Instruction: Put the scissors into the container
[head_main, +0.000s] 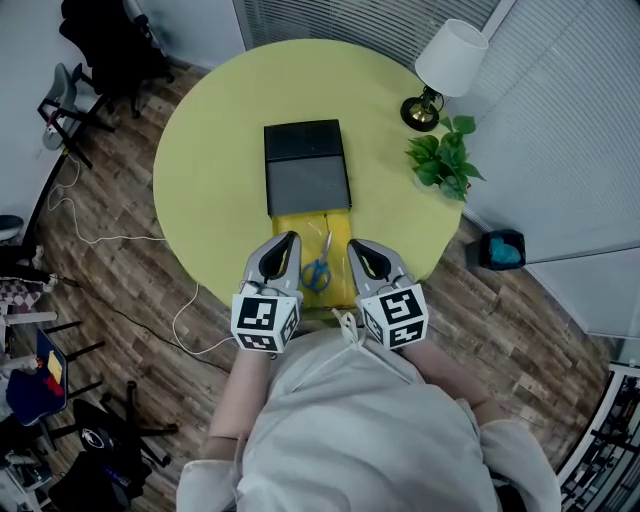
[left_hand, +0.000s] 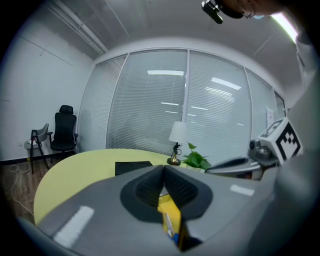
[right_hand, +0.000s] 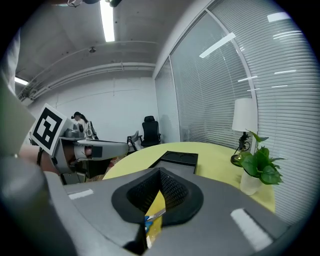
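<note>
A wood-plank floor (head_main: 130, 270) surrounds a round table (head_main: 210, 170) with a smooth, matte, pale yellow top. In the middle of the table lies the container (head_main: 305, 165), a flat, dark rectangular box with a black rim. From above its top reads as one plain grey panel, but the right gripper view shows it (right_hand: 177, 157) from low down as a shallow black tray, seemingly with recesses in it. A yellow mat (head_main: 300, 225) of a deeper shade reaches from the container's near side to the table's edge. The left gripper (head_main: 285, 252) and the right gripper (head_main: 365, 255), both grey shells with ribbed black pads, sit on either side of this mat. Each carries a white cube with black square markers. The left gripper view shows its jaws (left_hand: 163, 170) pressed together at the tips with nothing gripped, and the right gripper view shows the same for its own jaws (right_hand: 160, 172). At the far right of the table stand a lamp (head_main: 448, 62) with a white conical shade and brass-coloured base and a leafy green potted plant (head_main: 445, 160). The scissors (head_main: 318, 270), with blue handles and slim steel blades, lie on the mat between the grippers, outside the container. The right gripper view catches a blade and blue handle (right_hand: 150, 217) below its pads. The left gripper view shows only a bluish sliver there, possibly the same handle.
</note>
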